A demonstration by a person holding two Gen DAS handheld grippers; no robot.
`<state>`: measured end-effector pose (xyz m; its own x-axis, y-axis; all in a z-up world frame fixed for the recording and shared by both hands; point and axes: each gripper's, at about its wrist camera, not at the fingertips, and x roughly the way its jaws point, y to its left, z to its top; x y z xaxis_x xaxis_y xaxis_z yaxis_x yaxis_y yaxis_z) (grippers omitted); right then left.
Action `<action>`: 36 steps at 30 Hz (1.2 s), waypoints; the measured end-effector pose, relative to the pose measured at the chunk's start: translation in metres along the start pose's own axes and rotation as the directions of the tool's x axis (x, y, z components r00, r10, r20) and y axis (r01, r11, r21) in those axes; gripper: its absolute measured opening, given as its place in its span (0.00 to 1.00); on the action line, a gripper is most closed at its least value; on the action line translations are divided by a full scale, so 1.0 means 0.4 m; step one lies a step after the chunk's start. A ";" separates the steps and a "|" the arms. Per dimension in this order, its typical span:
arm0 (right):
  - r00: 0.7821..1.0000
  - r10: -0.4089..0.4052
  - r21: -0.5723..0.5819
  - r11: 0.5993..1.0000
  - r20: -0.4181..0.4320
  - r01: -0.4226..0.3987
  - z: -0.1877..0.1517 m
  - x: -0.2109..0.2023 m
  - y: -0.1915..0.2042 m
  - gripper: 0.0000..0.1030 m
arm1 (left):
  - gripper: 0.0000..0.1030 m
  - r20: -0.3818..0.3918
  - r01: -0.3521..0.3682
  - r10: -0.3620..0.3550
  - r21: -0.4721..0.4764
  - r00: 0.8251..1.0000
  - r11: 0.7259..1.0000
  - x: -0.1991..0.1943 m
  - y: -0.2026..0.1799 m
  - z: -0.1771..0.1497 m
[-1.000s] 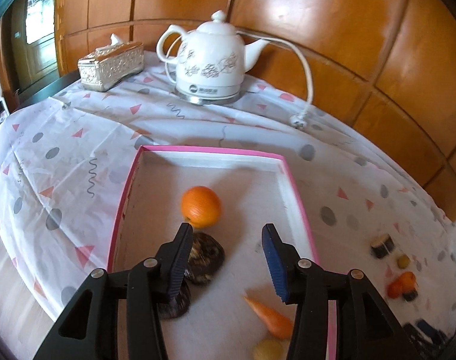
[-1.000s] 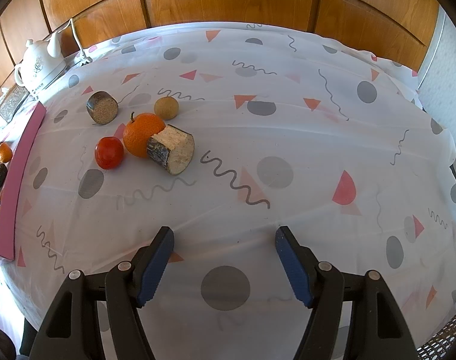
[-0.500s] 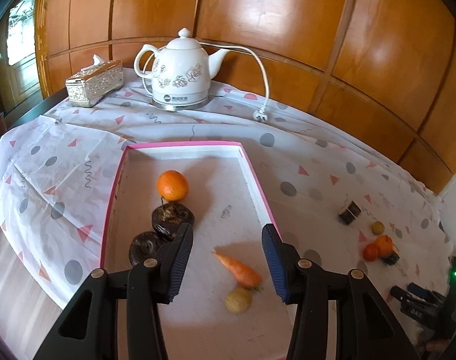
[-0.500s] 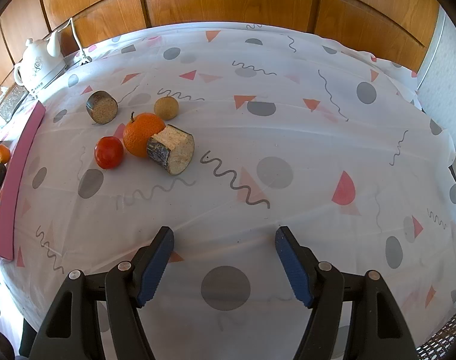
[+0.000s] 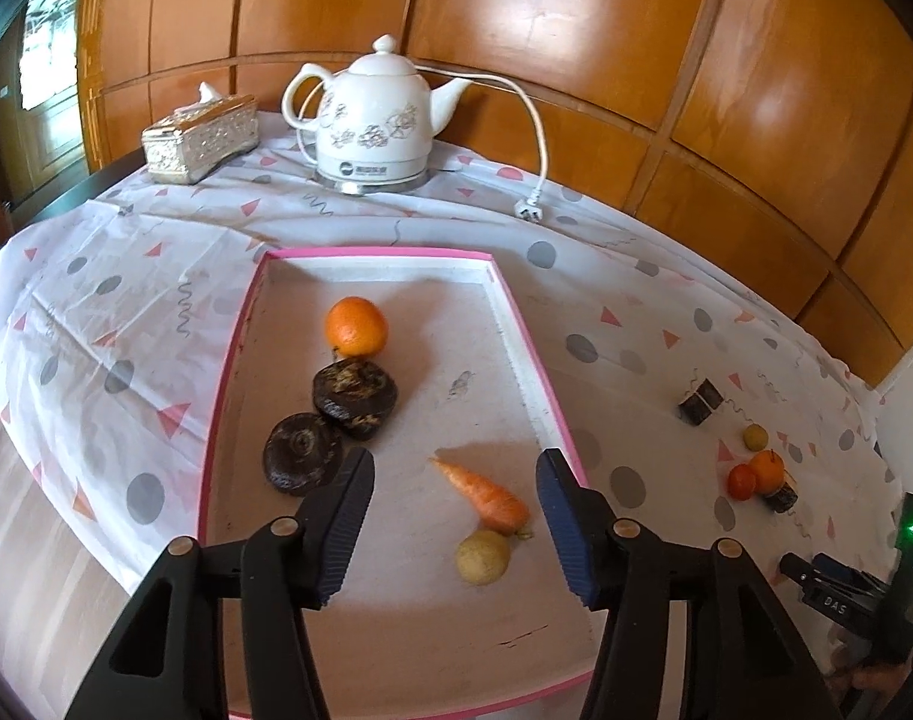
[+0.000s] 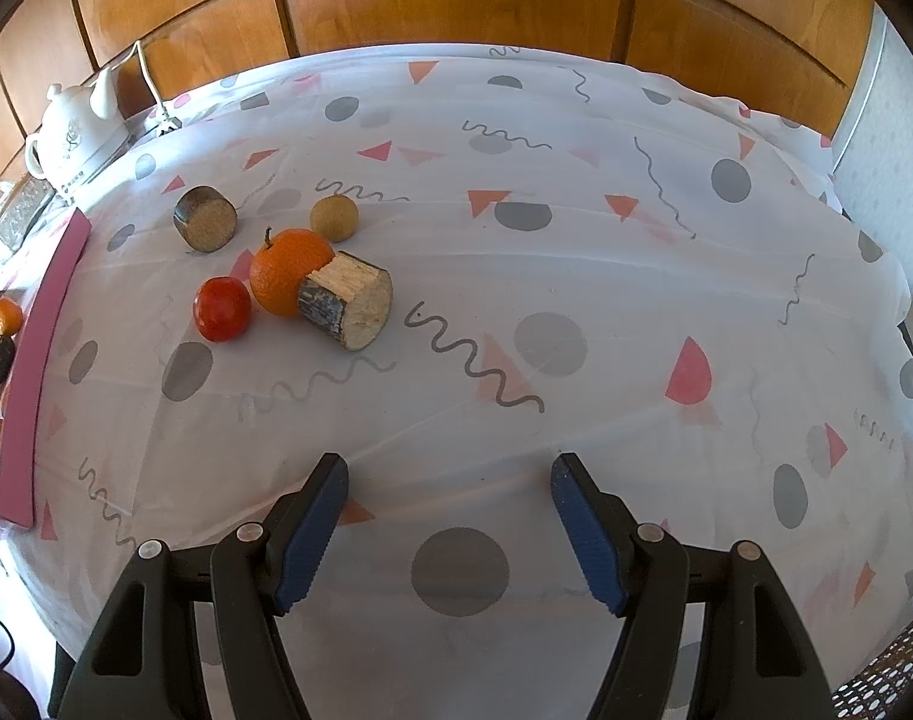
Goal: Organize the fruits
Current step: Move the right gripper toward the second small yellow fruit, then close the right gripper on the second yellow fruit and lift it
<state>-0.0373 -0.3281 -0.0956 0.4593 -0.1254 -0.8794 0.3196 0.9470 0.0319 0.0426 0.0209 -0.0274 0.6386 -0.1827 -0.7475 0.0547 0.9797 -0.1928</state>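
The left gripper point(image 5: 455, 519) hangs over the near end of the pink-rimmed tray point(image 5: 519, 324), its jaws opening with nothing gripped between them. In the tray lie an orange point(image 5: 356, 327), two dark round lumps point(image 5: 354, 398) touching one another, a carrot point(image 5: 486, 495) and a small pale ball point(image 5: 482, 556) — the last two just beside each other under the open jaws.

The right gripper point(image 6: 449, 531) is held over bare tablecloth point(image 6: 576, 276), jaws well apart and empty. Well beyond it, out on the cloth, sit a tomato point(image 6: 222, 316), a second orange point(image 6: 288, 279) touching a cut log piece point(image 6: 348, 307), a small tan ball point(image 6: 334, 217) and another log piece point(image 6: 205, 218). A white kettle point(image 5: 377, 123) and a tissue box point(image 5: 201, 135) stand at the far edge.
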 end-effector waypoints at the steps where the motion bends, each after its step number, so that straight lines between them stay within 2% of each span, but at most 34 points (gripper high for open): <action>1: 1.000 0.003 0.001 1.000 0.000 -0.003 0.001 -0.001 0.000 0.69 | 0.55 -0.001 -0.005 0.005 -0.005 1.000 1.000 0.000 0.006 -0.003; 4: 1.000 0.024 0.008 1.000 0.000 -0.024 0.004 -0.004 0.001 0.67 | 0.56 0.000 -0.017 0.017 -0.019 1.000 1.000 -0.003 0.025 -0.009; 7: 0.999 0.053 0.006 0.999 0.006 -0.053 0.012 -0.011 0.007 0.62 | 0.56 -0.008 -0.024 0.024 -0.037 1.000 0.999 -0.004 0.046 -0.017; 10: 0.996 0.087 -0.016 0.996 0.015 -0.087 0.024 -0.022 0.022 0.59 | 0.56 -0.008 -0.029 0.029 -0.053 1.000 0.998 -0.006 0.062 -0.021; 13: 0.993 0.119 -0.062 0.991 0.021 -0.117 0.030 -0.035 0.049 0.52 | 0.56 -0.009 -0.029 0.029 -0.062 1.000 0.998 -0.008 0.069 -0.022; 18: 0.993 0.110 -0.100 0.989 0.040 -0.105 0.055 -0.042 0.070 0.52 | 0.56 -0.011 -0.023 0.023 -0.065 1.000 0.998 -0.011 0.073 -0.025; 27: 0.999 0.046 -0.230 0.972 0.015 -0.042 0.120 -0.008 0.092 0.52 | 0.56 -0.015 -0.021 0.020 -0.074 1.000 0.997 -0.012 0.075 -0.028; 31: 0.993 0.113 -0.249 0.963 0.030 -0.102 0.141 -0.030 0.120 0.52 | 0.56 -0.026 -0.021 0.019 -0.079 0.999 0.997 -0.006 0.075 -0.031; 34: 0.994 0.107 -0.273 0.957 0.037 -0.093 0.158 -0.027 0.140 0.52 | 0.56 -0.031 -0.019 0.017 -0.073 0.999 0.997 -0.005 0.074 -0.035; 36: 0.993 0.114 -0.233 0.967 0.034 -0.103 0.177 -0.017 0.129 0.52 | 0.56 -0.031 -0.020 0.018 -0.073 0.999 0.997 -0.005 0.075 -0.035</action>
<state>0.0349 -0.2992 -0.0544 0.5209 -0.0269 -0.8532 0.0684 0.9976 0.0103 0.0321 0.0495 -0.0406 0.6157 -0.1675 -0.7700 -0.0147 0.9745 -0.2238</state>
